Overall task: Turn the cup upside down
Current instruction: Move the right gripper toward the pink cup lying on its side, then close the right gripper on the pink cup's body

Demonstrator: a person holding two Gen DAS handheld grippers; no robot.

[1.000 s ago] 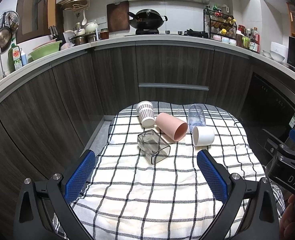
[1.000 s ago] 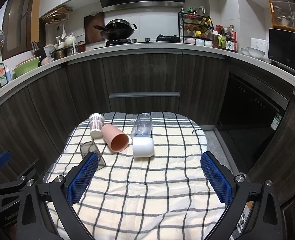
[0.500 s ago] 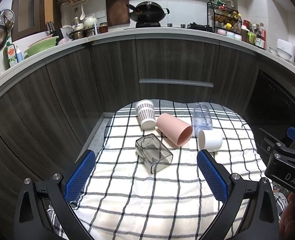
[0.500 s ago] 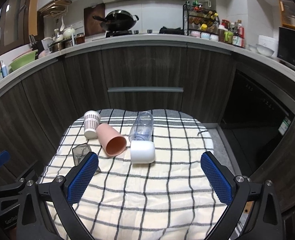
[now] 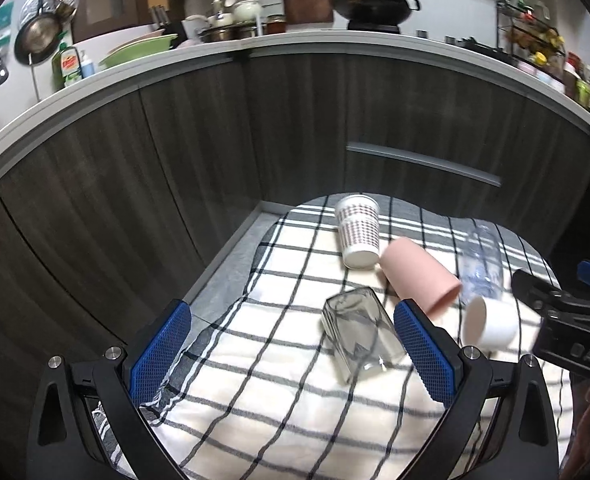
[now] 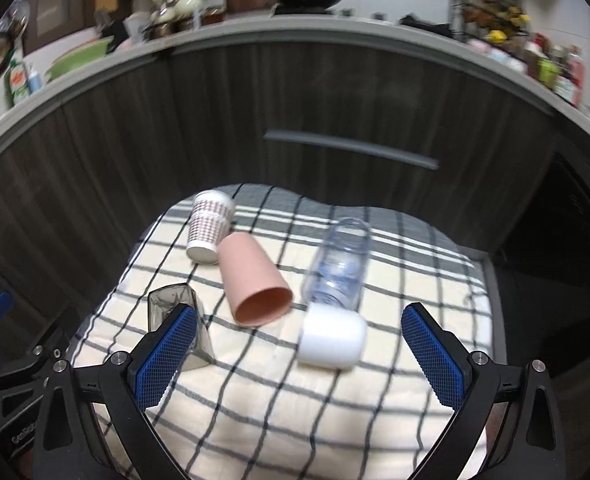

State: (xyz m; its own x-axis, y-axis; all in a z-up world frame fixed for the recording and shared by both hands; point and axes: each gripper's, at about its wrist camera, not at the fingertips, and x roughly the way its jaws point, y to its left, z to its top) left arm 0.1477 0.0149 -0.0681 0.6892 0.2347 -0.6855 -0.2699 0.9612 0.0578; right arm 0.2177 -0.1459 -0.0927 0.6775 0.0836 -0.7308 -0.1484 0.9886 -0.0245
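Several cups lie on their sides on a checked cloth (image 5: 279,412): a dotted paper cup (image 5: 357,230), a pink cup (image 5: 419,276), a square grey glass (image 5: 357,330), a white cup (image 5: 491,322) and a clear plastic cup (image 5: 481,266). My left gripper (image 5: 291,354) is open and empty, with the grey glass just inside its right finger. My right gripper (image 6: 299,354) is open and empty, close in front of the white cup (image 6: 331,336). The pink cup (image 6: 253,280), clear cup (image 6: 341,264), dotted cup (image 6: 209,228) and grey glass (image 6: 171,312) lie beyond.
Dark wood cabinets (image 5: 175,168) curve around the far and left sides of the cloth-covered table. A counter (image 5: 255,44) above holds pots and bottles. The right gripper's body (image 5: 571,320) shows at the right edge of the left wrist view.
Both grippers have moved forward and down toward the cups, which now look larger. The left view has swung left. No cup has moved.
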